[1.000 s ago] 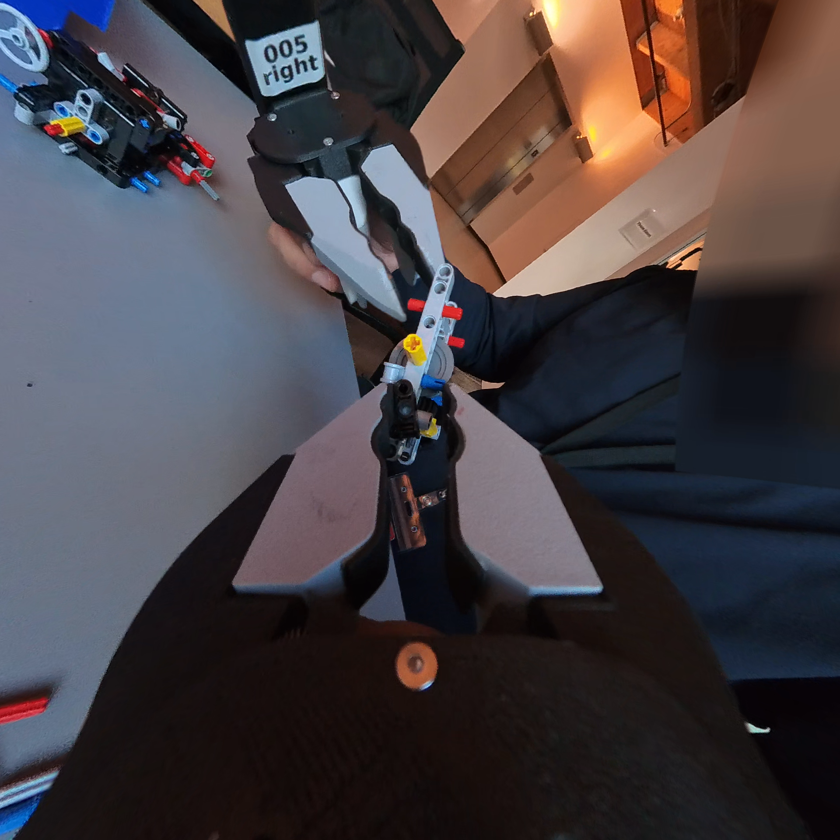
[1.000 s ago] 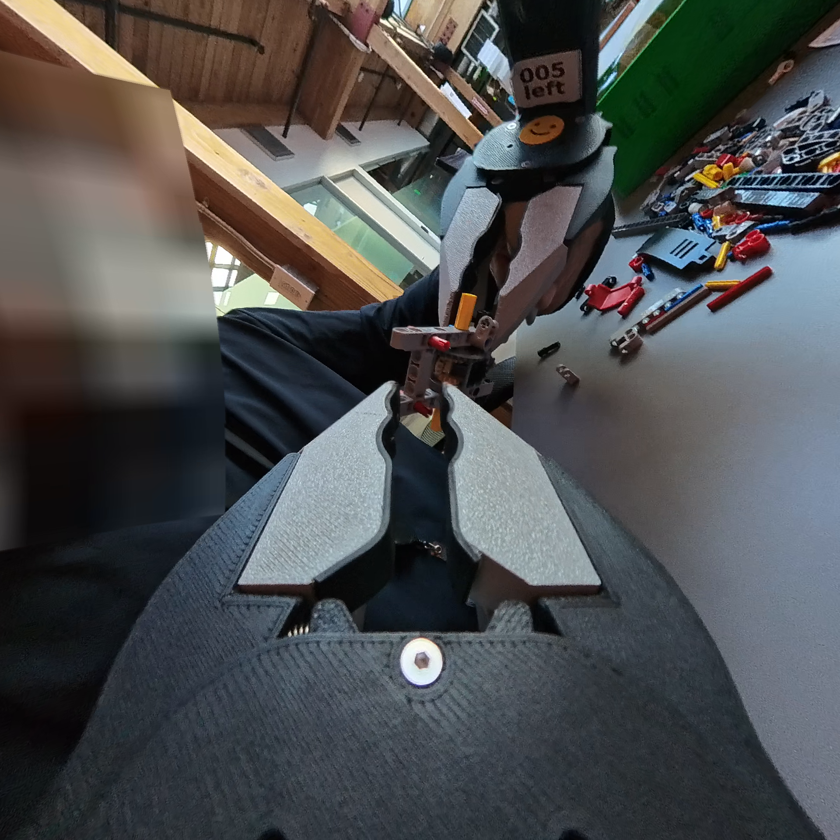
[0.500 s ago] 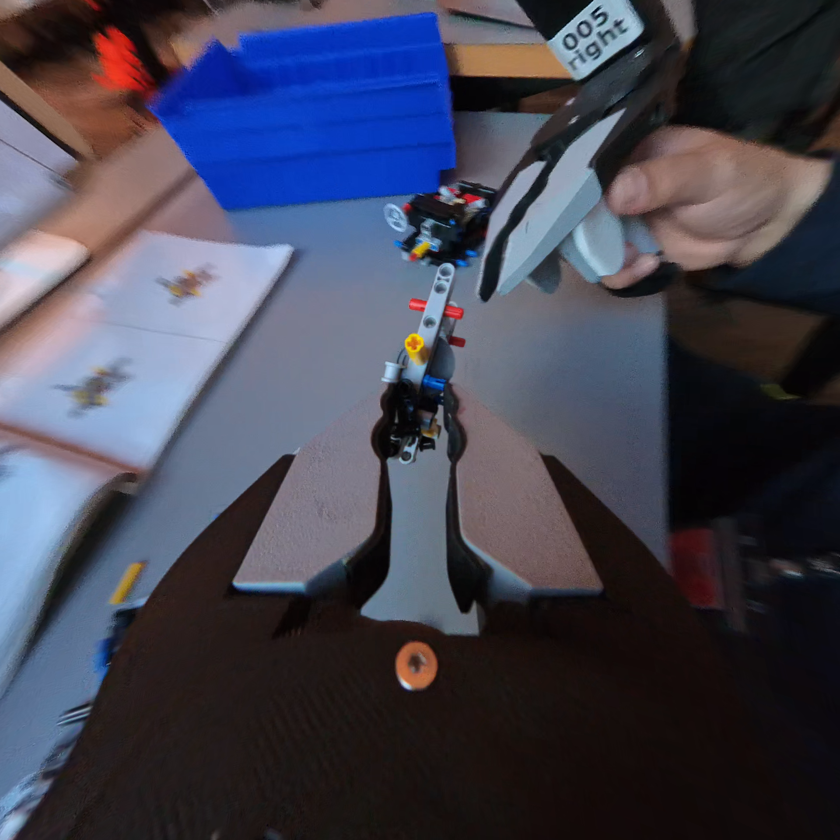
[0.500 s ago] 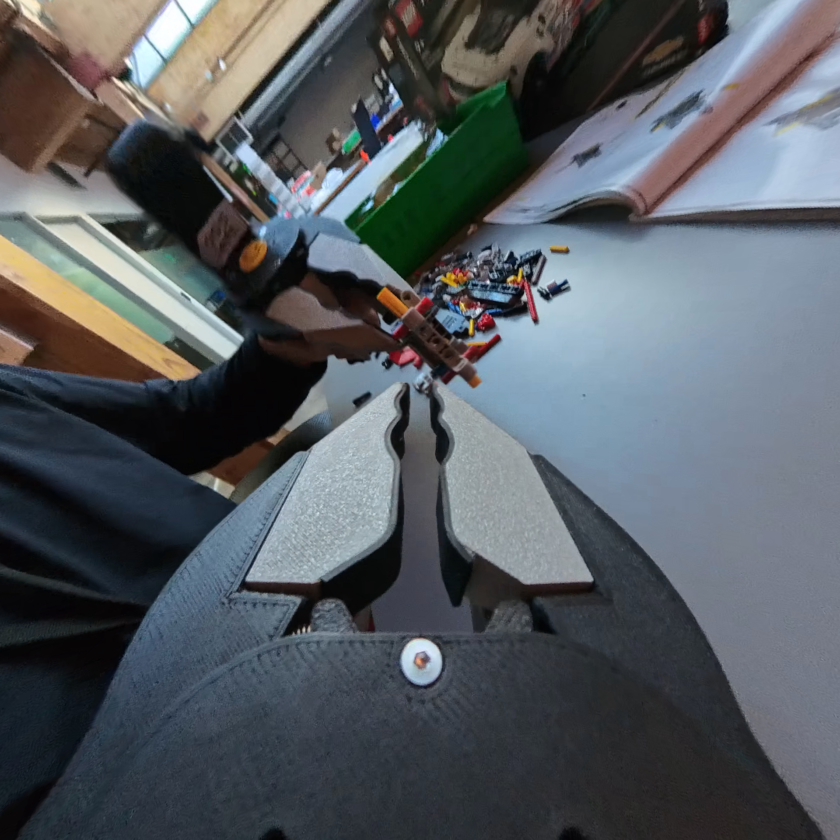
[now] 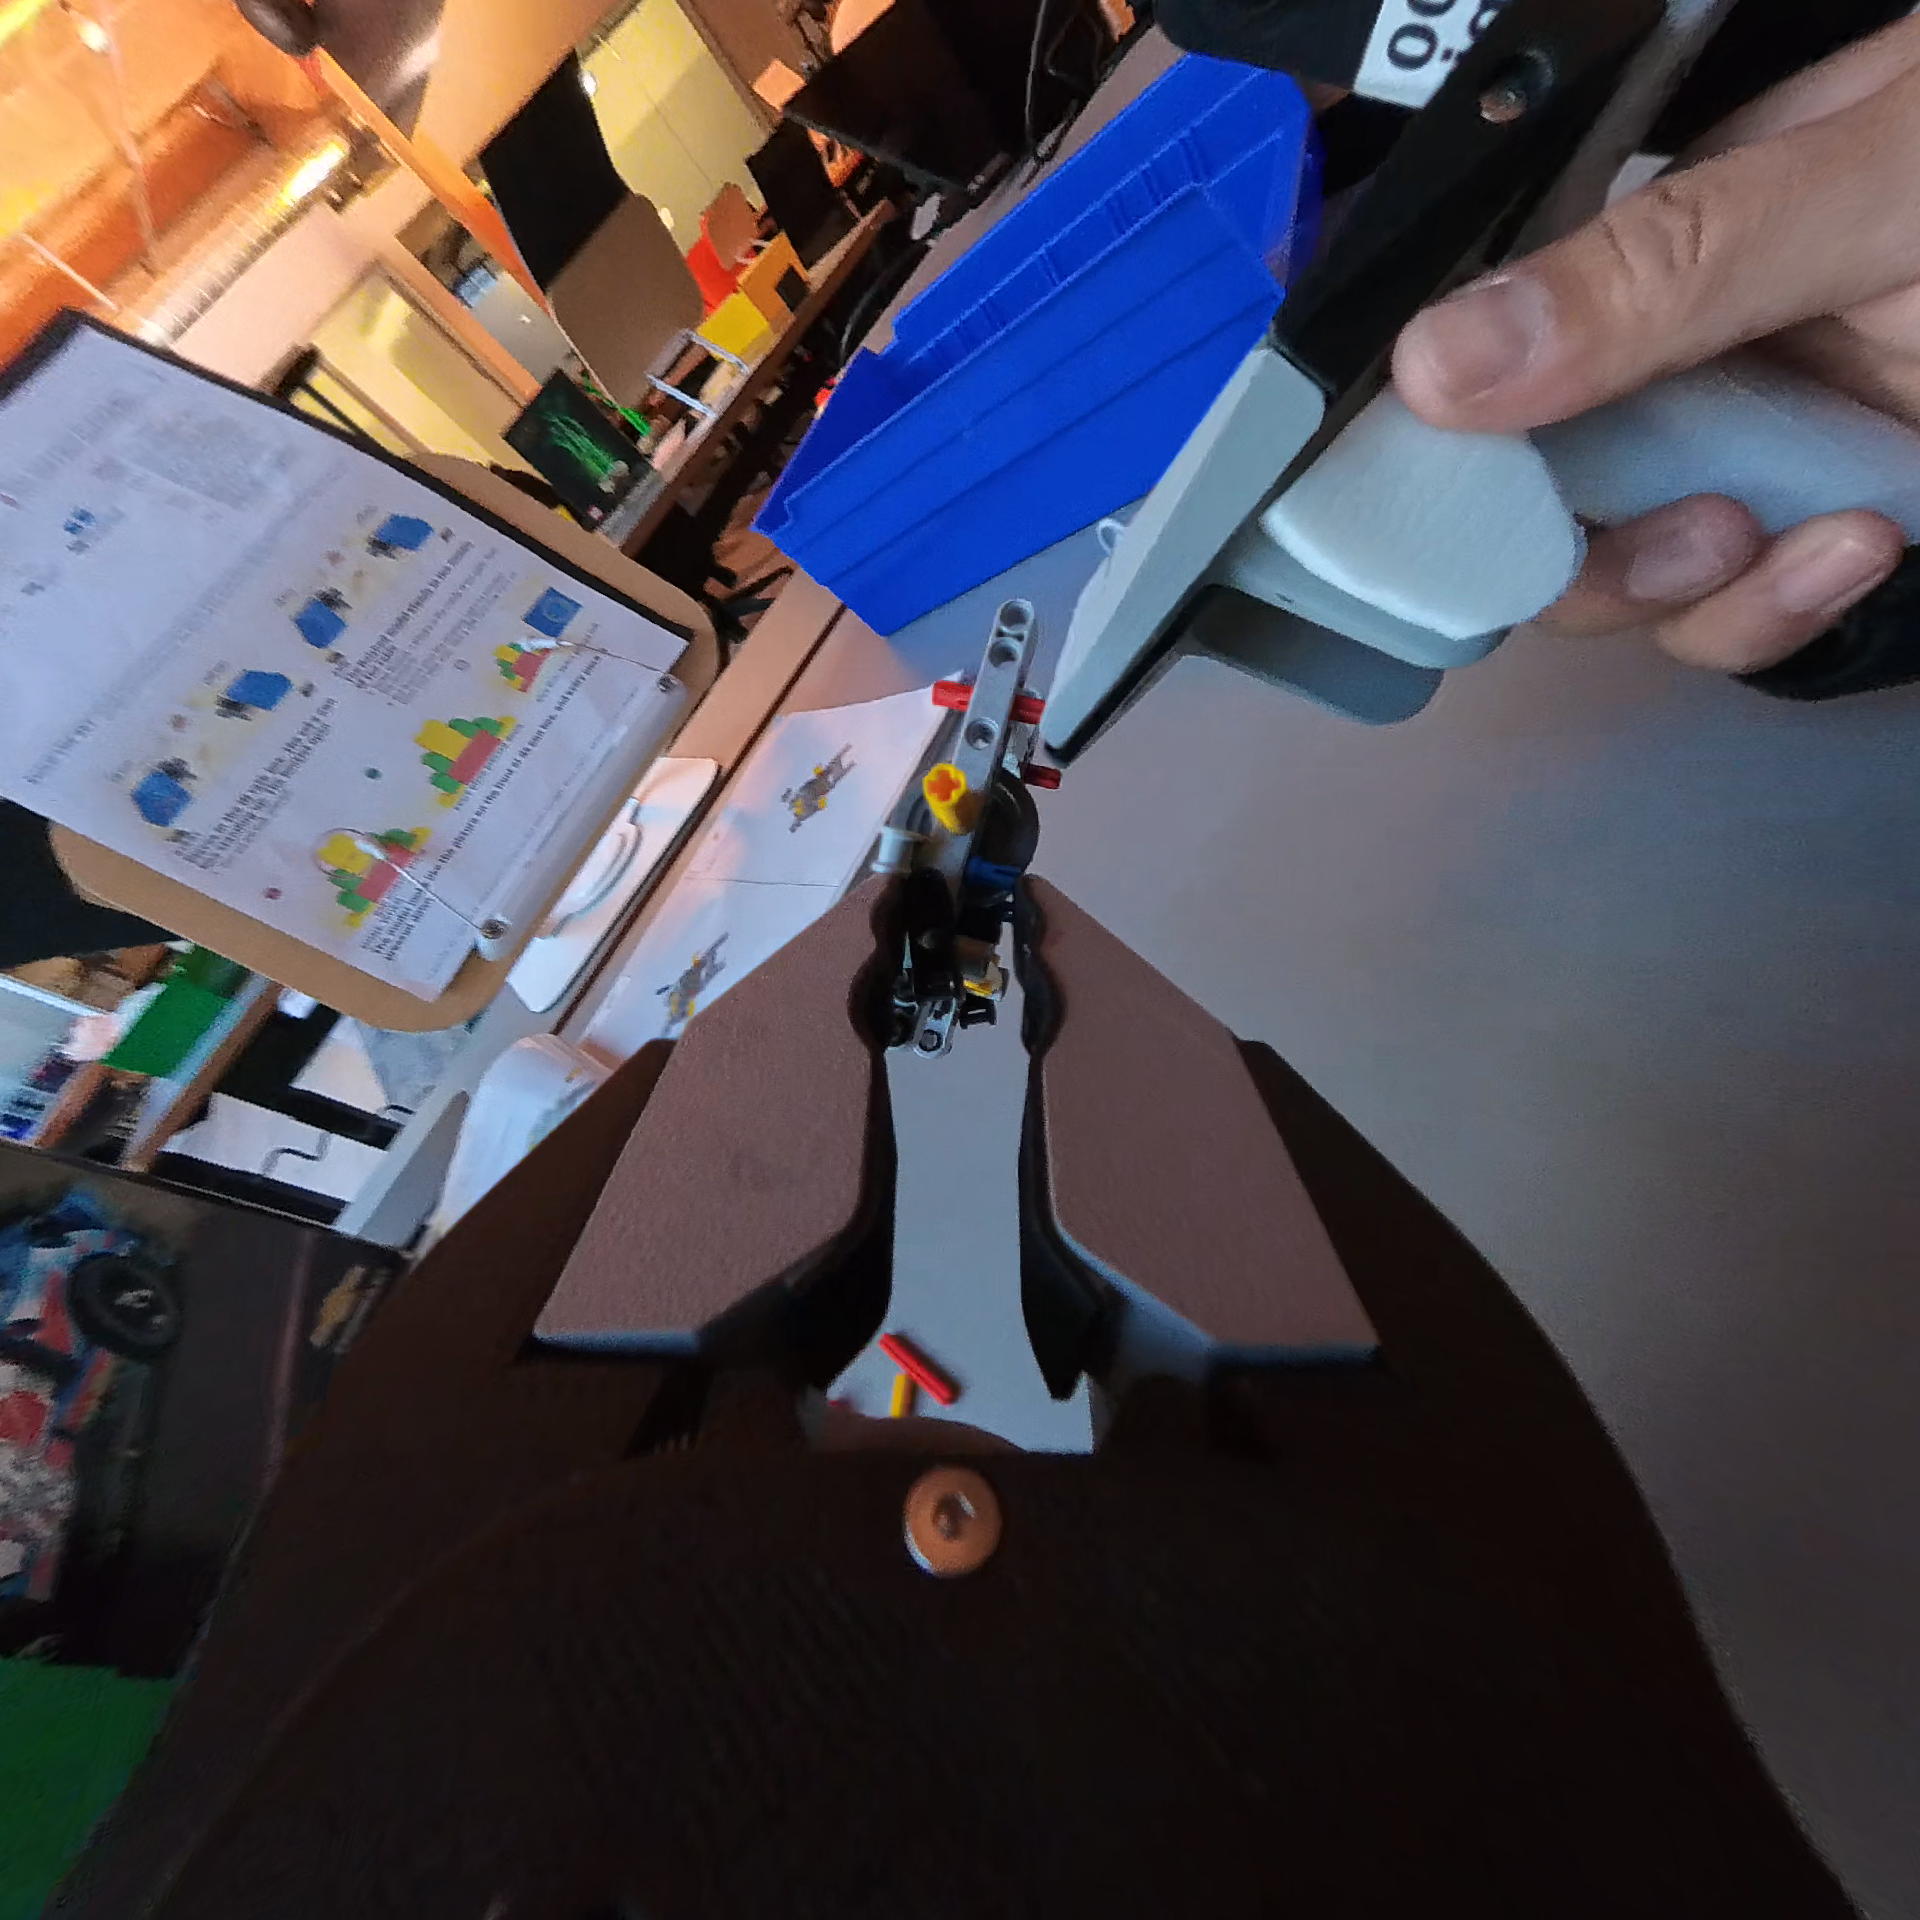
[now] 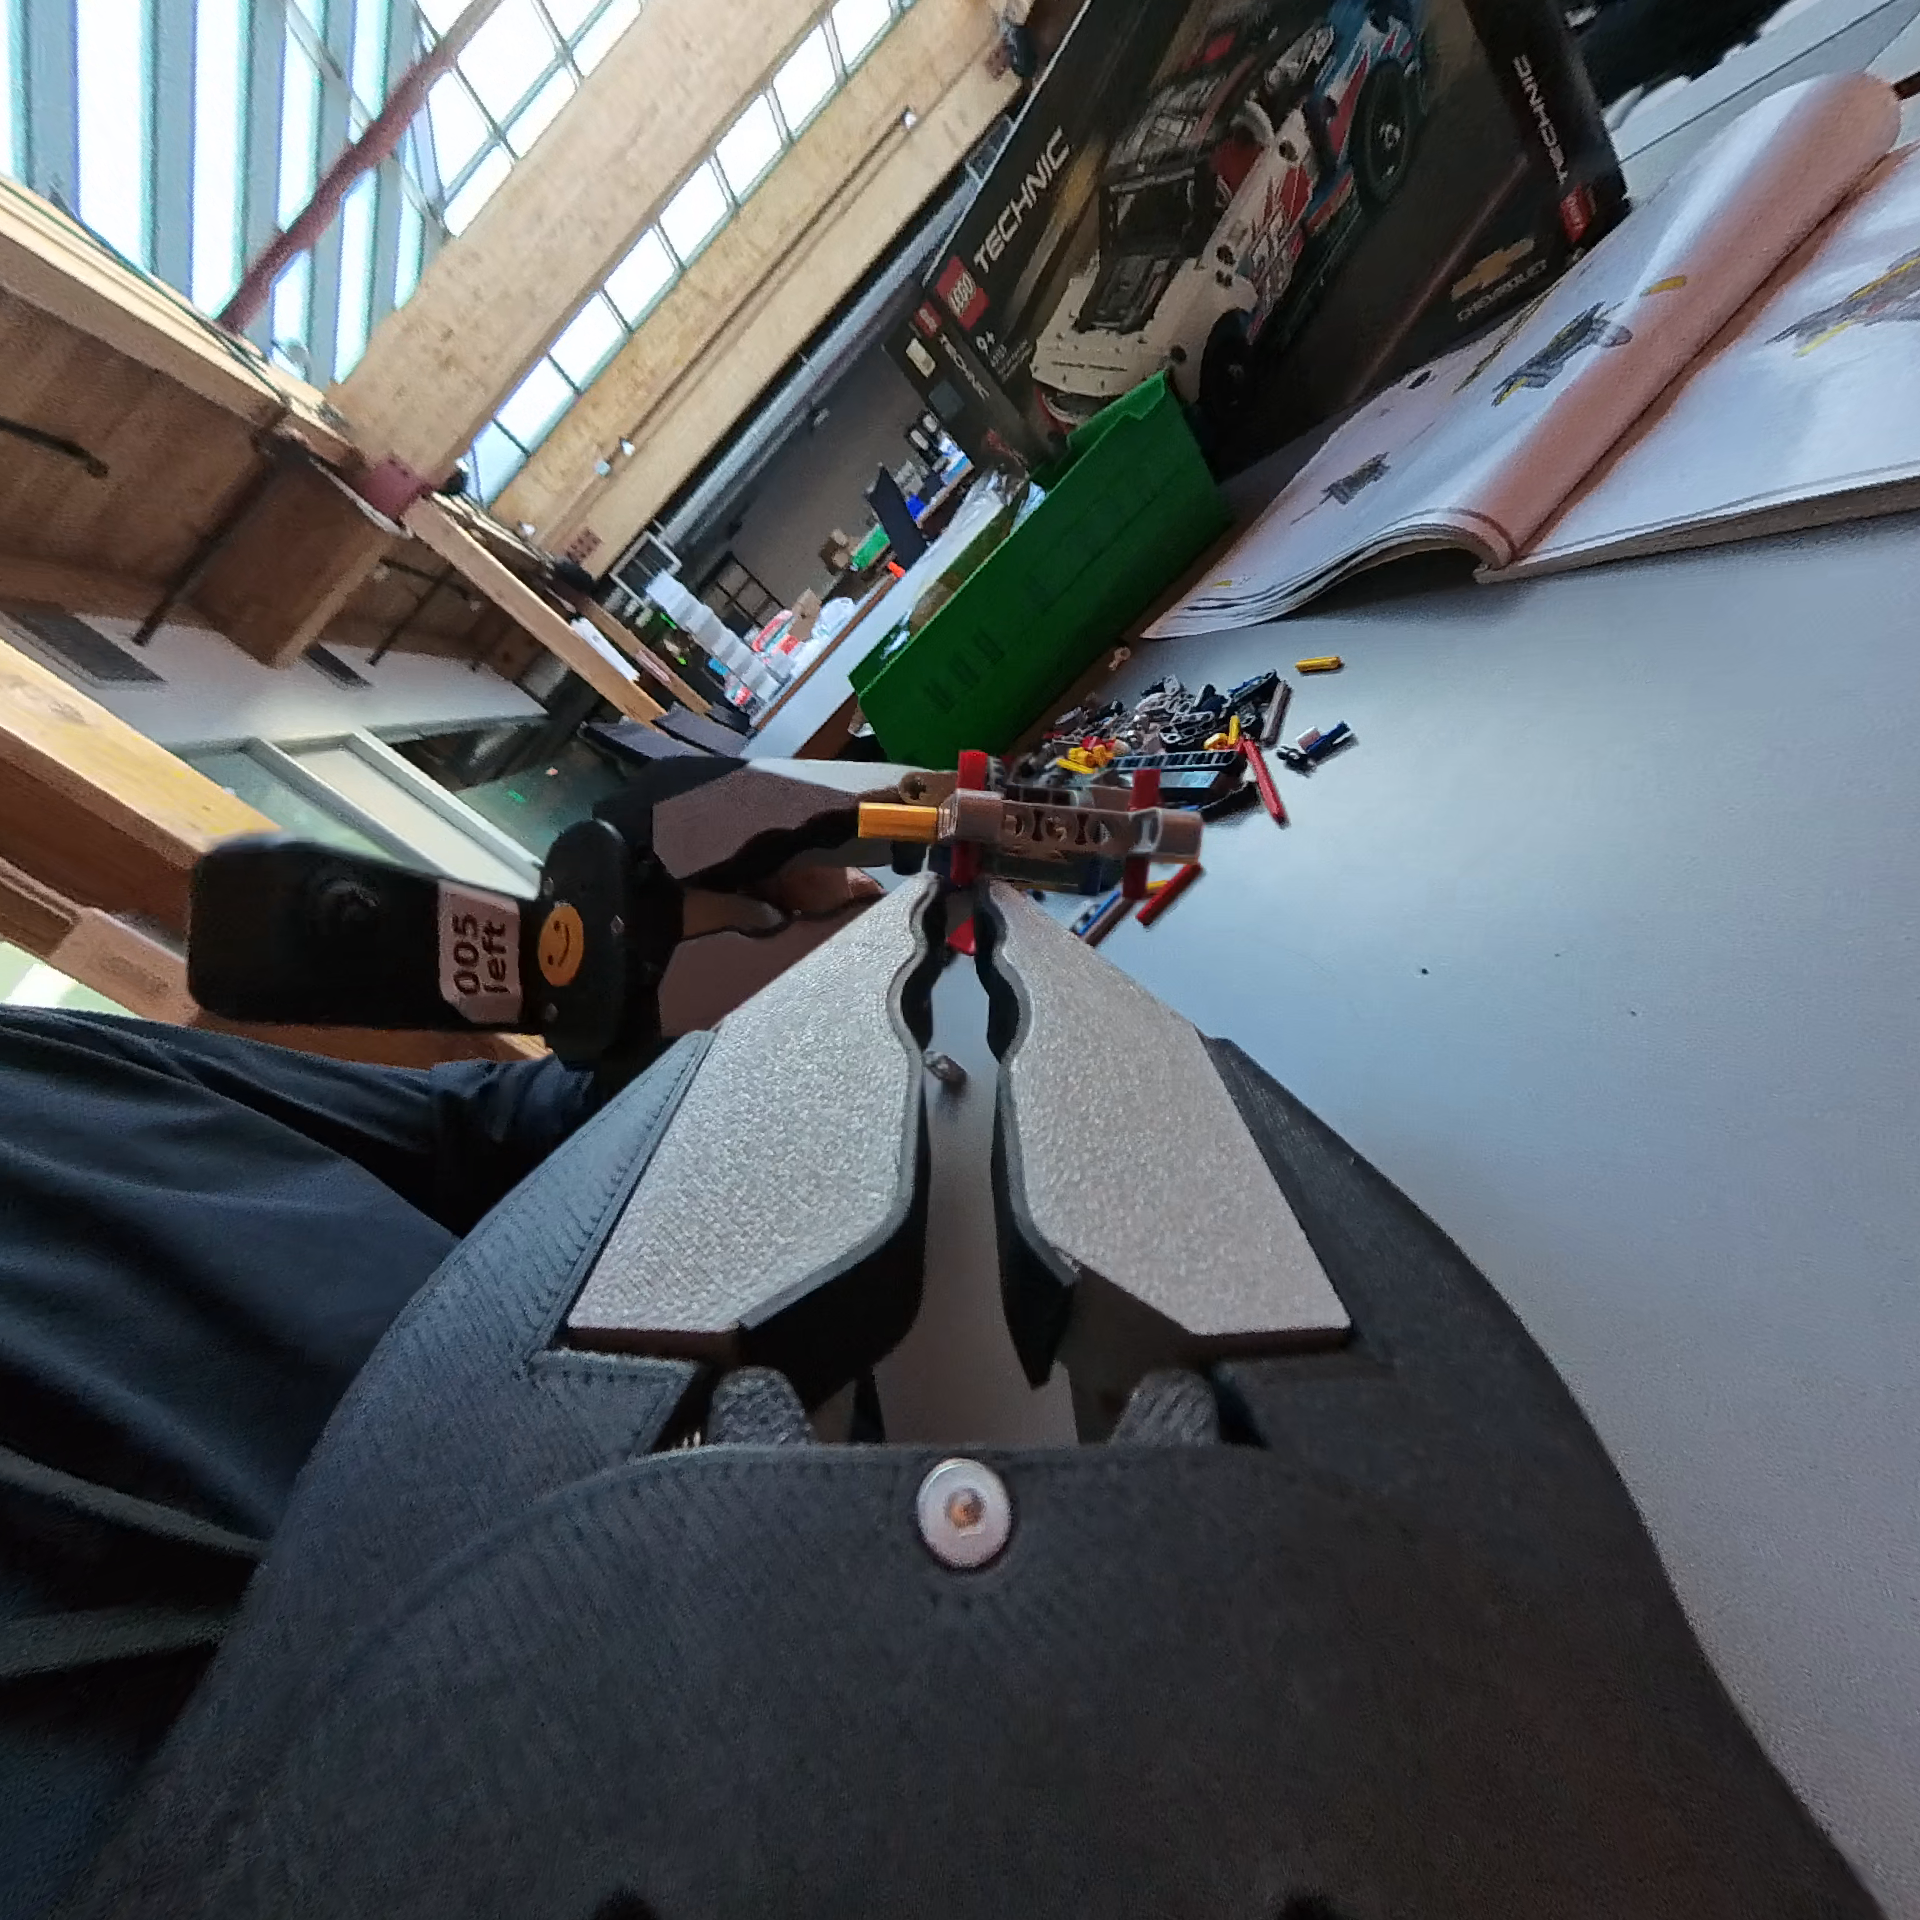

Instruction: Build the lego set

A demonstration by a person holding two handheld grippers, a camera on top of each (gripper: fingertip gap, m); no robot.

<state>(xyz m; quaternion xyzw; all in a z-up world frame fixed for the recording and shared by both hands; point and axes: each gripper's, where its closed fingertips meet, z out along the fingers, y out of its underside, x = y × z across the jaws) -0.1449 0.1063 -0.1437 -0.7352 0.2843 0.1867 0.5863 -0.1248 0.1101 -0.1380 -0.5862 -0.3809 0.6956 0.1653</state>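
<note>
My left gripper [image 5: 951,935] is shut on the black lower end of a small brick assembly [image 5: 982,727]: a grey holed beam with red pins, a yellow bush and a blue pin. It holds the assembly above the grey table [image 5: 1558,1039]. In the right wrist view the assembly [image 6: 1070,826] lies crosswise just past my right gripper [image 6: 966,899]. The right fingertips are closed on one of its red pins [image 6: 969,774]. In the left wrist view a right finger [image 5: 1143,582] ends beside the beam's red pins [image 5: 1029,710], and a hand [image 5: 1714,312] holds that gripper.
A blue bin [image 5: 1039,364] and a clipboard with a printed sheet [image 5: 312,665] stand beyond. A green bin [image 6: 1039,592], a pile of loose pieces [image 6: 1174,727], a dark printed box [image 6: 1247,208] and an open booklet [image 6: 1662,364] sit on the table. My two grippers' fingertips are within a few centimetres of each other.
My right gripper pulled away from the assembly, closed its fingers, and now has its tips back at the assembly's red pin. Both grippers swung round over the table. The left grasp is unchanged.
</note>
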